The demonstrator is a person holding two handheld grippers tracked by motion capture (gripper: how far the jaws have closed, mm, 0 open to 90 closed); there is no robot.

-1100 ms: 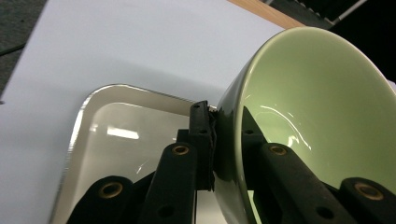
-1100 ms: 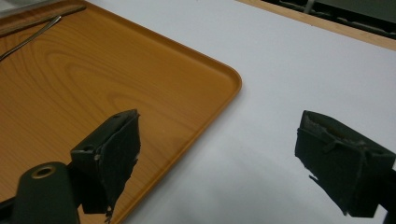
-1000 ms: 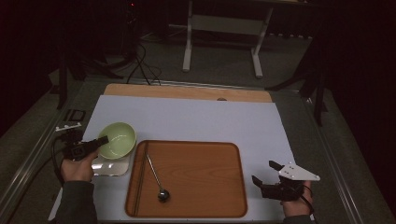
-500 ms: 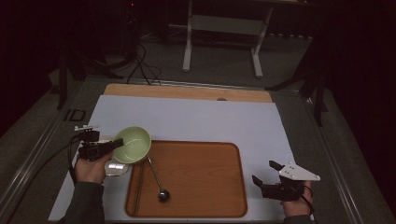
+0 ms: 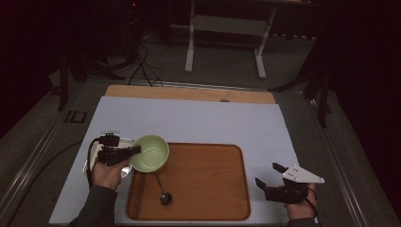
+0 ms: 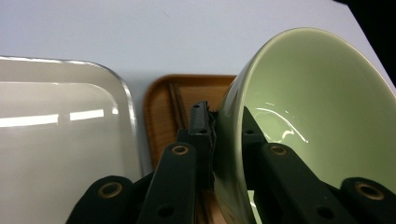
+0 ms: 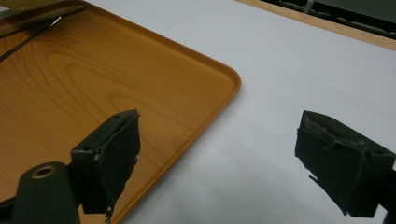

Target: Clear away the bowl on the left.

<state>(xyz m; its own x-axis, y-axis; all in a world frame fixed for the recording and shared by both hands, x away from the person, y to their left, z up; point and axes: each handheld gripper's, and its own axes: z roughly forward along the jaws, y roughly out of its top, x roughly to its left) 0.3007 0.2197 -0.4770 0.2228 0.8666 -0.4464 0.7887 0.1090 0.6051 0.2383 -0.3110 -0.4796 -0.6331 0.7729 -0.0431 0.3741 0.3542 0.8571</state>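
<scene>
Two grippers are mine, and the wooden tray (image 5: 198, 182) is my landmark. My left gripper (image 5: 135, 150) has its jaws clamped on the rim of the green bowl (image 5: 150, 152), one jaw inside and one outside, with the bowl tipped over the tray's far left corner. Beside the tray's left edge lies a pale metal tray (image 6: 60, 140), under my left hand (image 5: 108, 172). On the wooden tray rest a ladle (image 5: 161, 189) and dark chopsticks (image 5: 136, 194) along its left side. My right gripper (image 5: 269, 182) sits just off the tray's right edge, jaws spread wide and holding nothing, over the pale blue mat (image 5: 198, 120).
</scene>
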